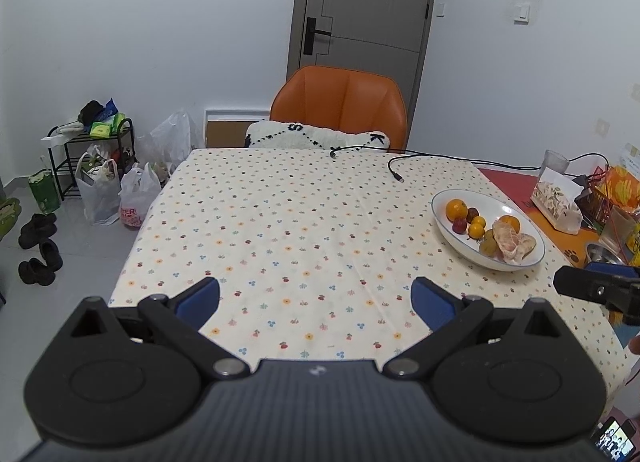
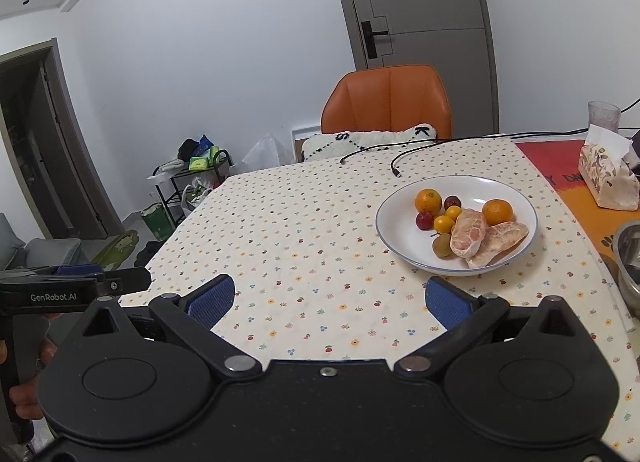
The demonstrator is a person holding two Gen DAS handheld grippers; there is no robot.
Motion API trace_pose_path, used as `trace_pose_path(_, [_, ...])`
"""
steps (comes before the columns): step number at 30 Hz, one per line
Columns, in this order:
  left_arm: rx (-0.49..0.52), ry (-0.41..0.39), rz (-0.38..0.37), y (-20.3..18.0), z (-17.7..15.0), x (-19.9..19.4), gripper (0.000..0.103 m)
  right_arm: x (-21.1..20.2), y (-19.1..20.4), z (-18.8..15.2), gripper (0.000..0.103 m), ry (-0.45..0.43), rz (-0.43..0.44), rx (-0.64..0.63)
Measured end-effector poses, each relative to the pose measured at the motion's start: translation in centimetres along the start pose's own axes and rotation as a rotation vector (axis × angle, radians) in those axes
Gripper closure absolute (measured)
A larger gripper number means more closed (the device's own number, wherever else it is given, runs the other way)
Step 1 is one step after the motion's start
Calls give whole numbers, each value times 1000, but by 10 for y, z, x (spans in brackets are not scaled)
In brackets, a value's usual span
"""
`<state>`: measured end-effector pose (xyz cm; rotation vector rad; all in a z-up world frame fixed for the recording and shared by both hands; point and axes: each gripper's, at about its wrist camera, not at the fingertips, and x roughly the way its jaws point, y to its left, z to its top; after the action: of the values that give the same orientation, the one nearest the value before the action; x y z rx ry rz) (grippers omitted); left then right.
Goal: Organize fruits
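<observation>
A white plate with a blue rim sits on the dotted tablecloth at the right; it also shows in the left wrist view. It holds two oranges, small yellow citrus, dark red fruits, a green-brown fruit and two peeled pomelo pieces. My left gripper is open and empty above the near table edge. My right gripper is open and empty, just short of the plate, which lies ahead to its right.
A tissue box, a glass and a metal bowl stand at the right. A black cable lies at the far edge. An orange chair with a cushion stands behind the table. Bags and a rack are on the floor at left.
</observation>
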<state>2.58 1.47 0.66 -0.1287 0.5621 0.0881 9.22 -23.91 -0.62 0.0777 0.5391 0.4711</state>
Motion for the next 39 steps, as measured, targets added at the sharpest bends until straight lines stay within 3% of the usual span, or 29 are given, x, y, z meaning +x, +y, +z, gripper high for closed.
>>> trace_pose_path(39, [21,26,-6,-6,-3,14,2,8,-1,-4,0,22,-14,8])
